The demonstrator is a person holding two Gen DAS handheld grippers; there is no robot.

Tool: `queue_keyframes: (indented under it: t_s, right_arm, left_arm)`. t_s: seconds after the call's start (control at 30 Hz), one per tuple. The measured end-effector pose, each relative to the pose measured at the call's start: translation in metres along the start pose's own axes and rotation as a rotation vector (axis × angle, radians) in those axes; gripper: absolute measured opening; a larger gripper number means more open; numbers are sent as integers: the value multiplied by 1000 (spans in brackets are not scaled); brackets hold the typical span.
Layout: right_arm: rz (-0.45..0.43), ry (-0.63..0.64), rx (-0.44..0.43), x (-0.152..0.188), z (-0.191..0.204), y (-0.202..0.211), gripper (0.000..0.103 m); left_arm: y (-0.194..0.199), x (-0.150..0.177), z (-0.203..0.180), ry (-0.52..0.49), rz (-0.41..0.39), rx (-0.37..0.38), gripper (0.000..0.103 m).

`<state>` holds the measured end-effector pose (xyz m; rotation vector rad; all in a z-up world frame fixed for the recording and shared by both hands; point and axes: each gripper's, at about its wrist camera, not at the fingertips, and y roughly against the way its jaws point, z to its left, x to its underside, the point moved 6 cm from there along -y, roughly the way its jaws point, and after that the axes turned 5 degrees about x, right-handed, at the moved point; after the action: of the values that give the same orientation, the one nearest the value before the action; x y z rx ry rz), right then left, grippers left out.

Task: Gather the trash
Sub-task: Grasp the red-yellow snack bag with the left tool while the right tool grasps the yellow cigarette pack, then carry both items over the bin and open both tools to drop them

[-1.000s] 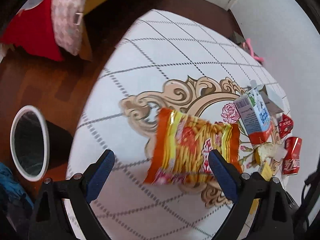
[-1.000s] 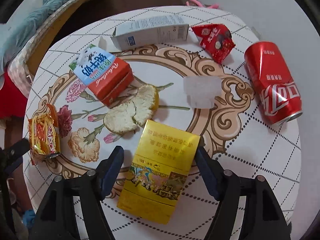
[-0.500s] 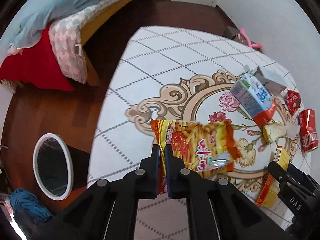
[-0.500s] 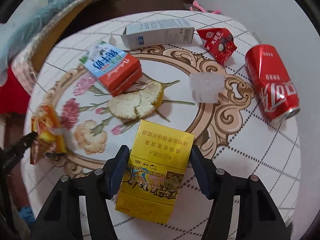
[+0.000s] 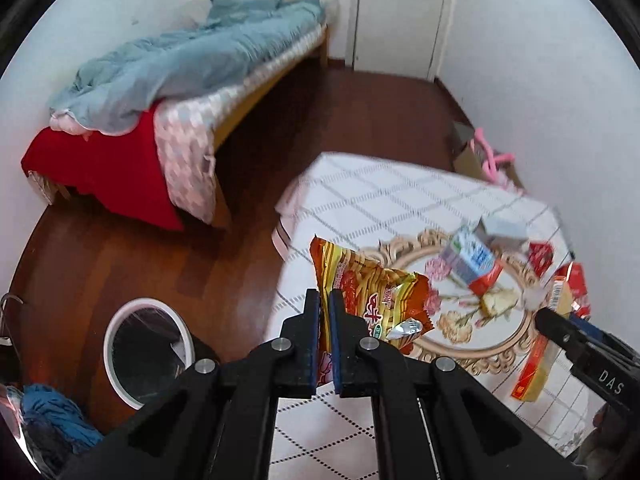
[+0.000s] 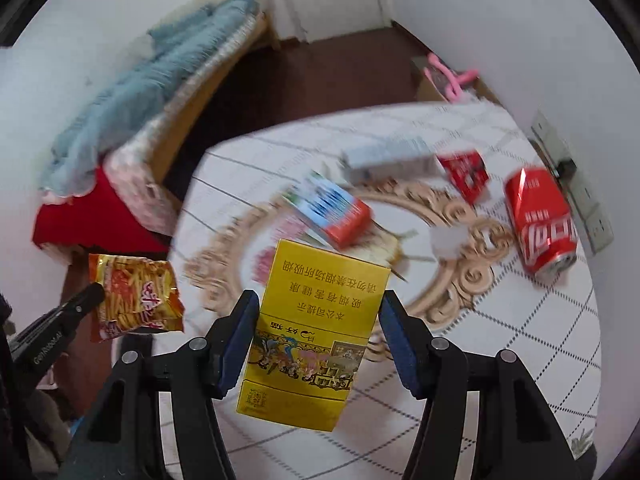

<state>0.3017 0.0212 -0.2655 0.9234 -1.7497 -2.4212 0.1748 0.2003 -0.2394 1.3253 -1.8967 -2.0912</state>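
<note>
Home bedroom: bed (image 5: pixel 192 80) with blue duvet (image 5: pixel 188 52) and red sheet (image 5: pixel 104 168), dark wood floor (image 5: pixel 352 120), white door (image 5: pixel 400 12), patterned table (image 5: pixel 380 196), round bin (image 5: pixel 146 352).

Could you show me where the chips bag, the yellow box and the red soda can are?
chips bag (image 5: pixel 372 292), left wrist view, middle of the printed front.
yellow box (image 6: pixel 316 320), right wrist view, centre of the printed face.
red soda can (image 6: pixel 540 220), right wrist view, its side wall.
</note>
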Motion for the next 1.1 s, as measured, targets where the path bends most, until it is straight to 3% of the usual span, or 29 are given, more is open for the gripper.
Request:
queue_keyframes:
  t_s: [0.27,0.53,0.77,0.93,1.1]
  right_arm:
    - [-34,110,-151,-15,95,36,63]
    - [35,272,-255,5,226,9,63]
    - [173,418,-297,59,332,-54,63]
    - [299,487,-284,99,389,-122,62]
    - [406,512,-252,124,421,-184,62]
  left_arm:
    - [62,-24,64,35,-115,-69,2]
    - [91,-10,175,120,-128,-217,2]
    - [62,27,265,215,-41,-307,2]
    - [19,63,325,312,64,-311,2]
    - [-25,98,375,407,162,-278,6]
